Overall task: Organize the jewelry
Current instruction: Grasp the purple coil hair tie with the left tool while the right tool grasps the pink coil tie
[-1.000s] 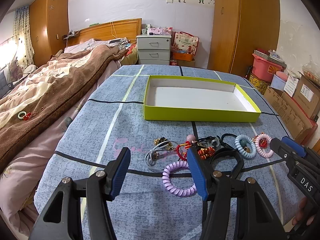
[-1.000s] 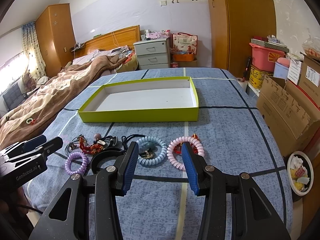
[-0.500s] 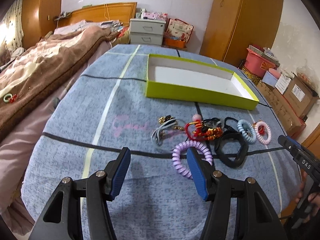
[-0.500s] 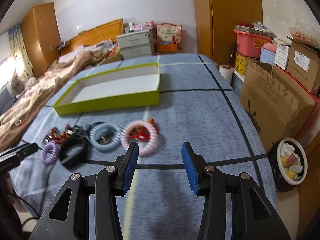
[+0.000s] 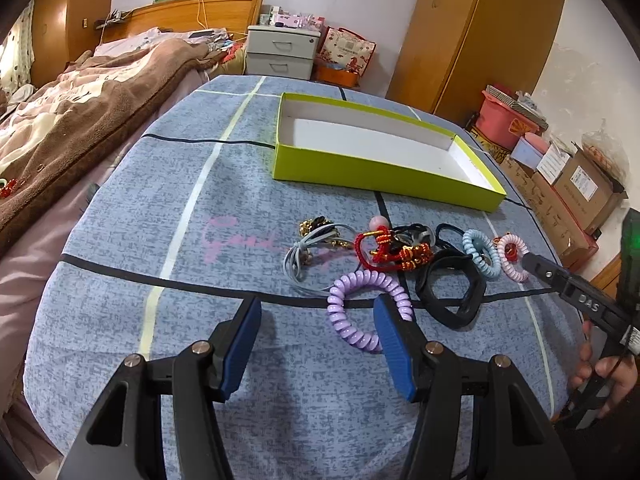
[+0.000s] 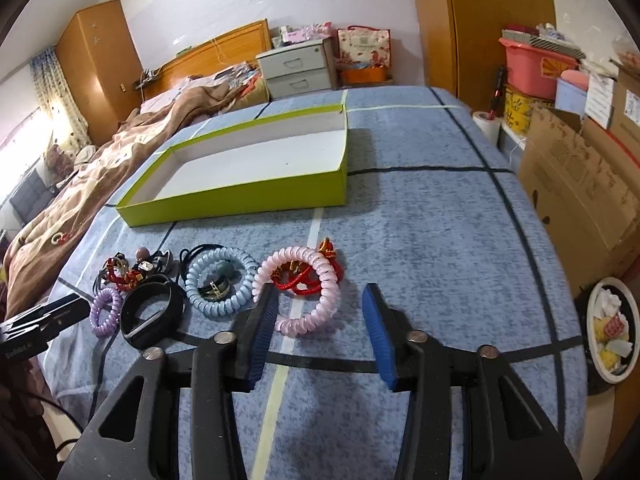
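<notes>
Jewelry is laid out in a loose row on the blue cloth, near the front edge: grey cord loop [image 5: 298, 258] with gold bits at the left end, red knotted cord bracelet [image 5: 394, 250], purple spiral band [image 5: 366, 304], black strap band [image 5: 450, 292], blue spiral band [image 6: 220, 284], pink spiral band [image 6: 304, 292] at the right end. A second red cord [image 6: 298, 280] is seen lying inside and partly under the pink band. A small dark piece sits inside the blue one (too small to identify).

Green tray [image 5: 384, 176] is set beyond the row, apart from it, white inside, nothing in it. So no item is judged sorted yet; the step in hand is read as the approach for a first pick.

Left gripper [image 5: 316, 344] is held low over the cloth with jaws wide apart and nothing between them; its right-hand finger overlaps the near-right arc of the purple band in view, contact cannot be confirmed. Right gripper [image 6: 318, 332] is likewise spread wide and empty, with the pink band just ahead of its left-hand finger and only partly inside the gap.

Next move, as judged:
- Right tool to be shifted left so one finger goes inside the pink ring and one outside, then closed on the coil wall.
- Red cord to be watched (likely to be dragged along).
- Coils are expected to squash and spring, so a firm close is called for before lifting to the tray.
</notes>
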Demonstrator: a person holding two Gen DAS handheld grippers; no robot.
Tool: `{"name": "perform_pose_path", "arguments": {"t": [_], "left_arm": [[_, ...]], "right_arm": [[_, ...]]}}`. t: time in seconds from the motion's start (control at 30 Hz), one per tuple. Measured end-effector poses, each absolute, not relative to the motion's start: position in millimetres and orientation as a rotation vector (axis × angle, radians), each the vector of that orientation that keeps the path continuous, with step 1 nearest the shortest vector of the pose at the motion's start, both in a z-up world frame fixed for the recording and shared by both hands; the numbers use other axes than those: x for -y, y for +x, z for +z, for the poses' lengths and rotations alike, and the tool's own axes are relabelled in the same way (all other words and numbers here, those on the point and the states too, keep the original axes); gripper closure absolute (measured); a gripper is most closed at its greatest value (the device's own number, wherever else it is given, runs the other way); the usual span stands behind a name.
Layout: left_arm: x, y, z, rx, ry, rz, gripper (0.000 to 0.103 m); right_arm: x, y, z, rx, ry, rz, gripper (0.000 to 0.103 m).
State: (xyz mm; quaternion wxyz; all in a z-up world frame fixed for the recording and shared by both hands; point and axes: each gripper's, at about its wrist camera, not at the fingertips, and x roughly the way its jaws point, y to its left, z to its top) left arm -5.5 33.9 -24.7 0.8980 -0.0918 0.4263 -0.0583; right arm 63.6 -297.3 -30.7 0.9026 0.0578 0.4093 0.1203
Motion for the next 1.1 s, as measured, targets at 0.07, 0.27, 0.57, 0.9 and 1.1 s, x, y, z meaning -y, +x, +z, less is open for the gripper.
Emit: {"name": "perform_pose_path", "arguments": {"t": [0.07, 0.27, 0.57, 0.9, 1.1], "left_arm": [[-34, -5, -27, -0.894, -0.186, -0.126, 0.043], [-32, -3, -29, -0.901, -0.178, -0.128, 0.048], [-20, 4, -34, -0.923, -0.079, -0.107, 0.066], [-19, 6, -34, -0.912, -0.025, -0.099, 0.092], [-22, 2, -30, -0.887, -0.034, -0.099, 0.092]], "right_arm": [[295, 65, -34, -0.854, 0.111, 0.255, 0.074], [300, 64, -35, -0.847, 0.139, 0.266, 0.092], [303, 61, -30, -0.820, 0.156, 0.275, 0.093], [305, 54, -24, -0.798, 0.196, 0.288, 0.093], [303, 52, -22, -0.794, 0.205, 0.289, 0.093]]}}
